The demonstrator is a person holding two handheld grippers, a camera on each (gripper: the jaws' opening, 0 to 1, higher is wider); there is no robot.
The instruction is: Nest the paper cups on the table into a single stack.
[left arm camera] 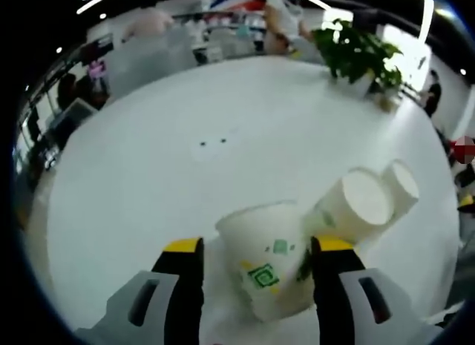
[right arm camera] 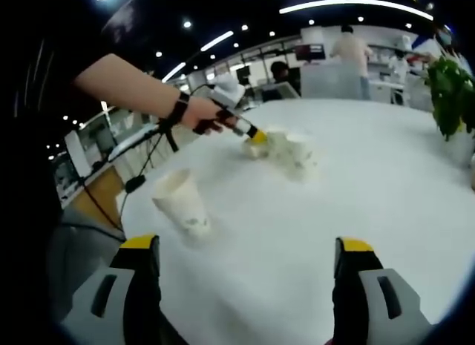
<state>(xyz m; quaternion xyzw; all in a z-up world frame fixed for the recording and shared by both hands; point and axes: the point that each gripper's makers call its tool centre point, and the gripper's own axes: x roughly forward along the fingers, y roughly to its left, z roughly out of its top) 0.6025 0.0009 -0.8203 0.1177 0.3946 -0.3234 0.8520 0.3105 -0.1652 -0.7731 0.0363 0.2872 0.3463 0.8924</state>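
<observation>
A white paper cup with green print (left arm camera: 269, 265) stands tilted between the jaws of my left gripper (left arm camera: 257, 247). The jaws are open; the cup touches the right finger (left arm camera: 332, 248), and a gap shows on the left side. Two more white cups (left arm camera: 360, 204) (left arm camera: 401, 185) sit close together just right of it, their round ends facing the camera. In the right gripper view a hand holds the left gripper (right arm camera: 256, 137) beside that cup cluster (right arm camera: 291, 148). A lone upside-down cup (right arm camera: 182, 202) stands ahead and left of my right gripper (right arm camera: 248, 247), which is open with nothing between its fingers.
The round white table (left arm camera: 223, 107) has bare surface in the middle and two small dark marks (left arm camera: 213, 142). A potted green plant (left arm camera: 358, 52) (right arm camera: 453, 93) stands at the far edge. The table's edge lies near the lone cup. People and furniture stand beyond the table.
</observation>
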